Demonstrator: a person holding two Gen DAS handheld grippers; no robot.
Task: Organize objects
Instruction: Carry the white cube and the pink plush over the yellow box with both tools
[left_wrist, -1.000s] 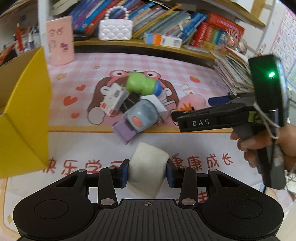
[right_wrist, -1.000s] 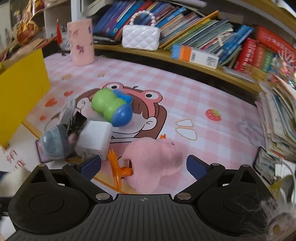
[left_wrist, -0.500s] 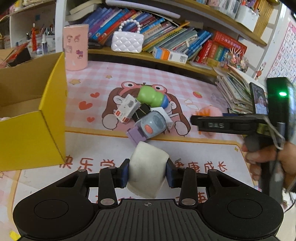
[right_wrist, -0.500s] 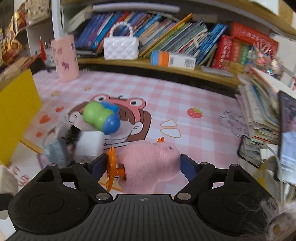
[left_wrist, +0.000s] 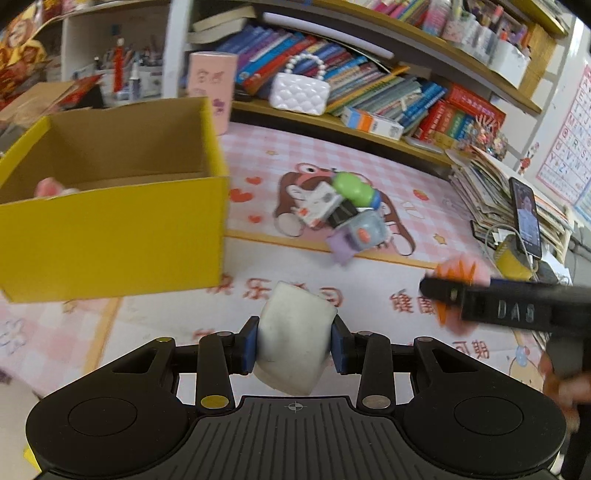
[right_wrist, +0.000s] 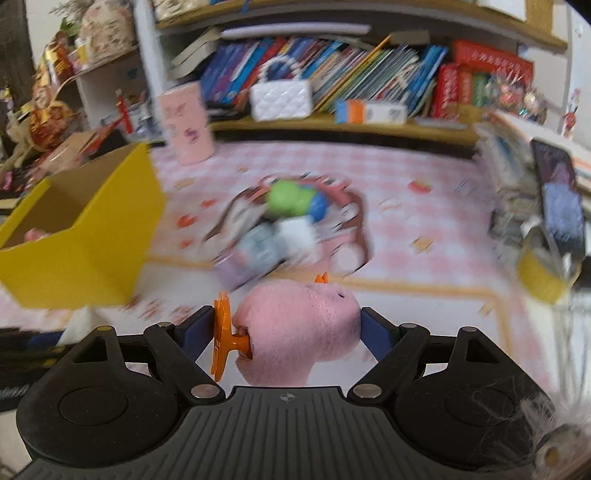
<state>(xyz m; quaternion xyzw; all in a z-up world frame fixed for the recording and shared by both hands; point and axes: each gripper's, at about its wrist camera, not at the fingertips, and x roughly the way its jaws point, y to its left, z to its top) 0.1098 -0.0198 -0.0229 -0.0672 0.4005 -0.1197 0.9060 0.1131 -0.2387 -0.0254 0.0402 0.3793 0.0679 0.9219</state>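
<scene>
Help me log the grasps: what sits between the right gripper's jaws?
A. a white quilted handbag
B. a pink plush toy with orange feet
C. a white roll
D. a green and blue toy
B: in the right wrist view the pink plush toy sits clamped in the right gripper.

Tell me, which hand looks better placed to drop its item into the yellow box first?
Probably the left: the left gripper, holding the white squishy block, has the yellow box closer in its view than the right gripper, holding the pink plush.

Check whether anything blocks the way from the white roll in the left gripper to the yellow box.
Nothing visible does. The roll sits in the left gripper; only bare mat lies between it and the open-topped box.
</scene>
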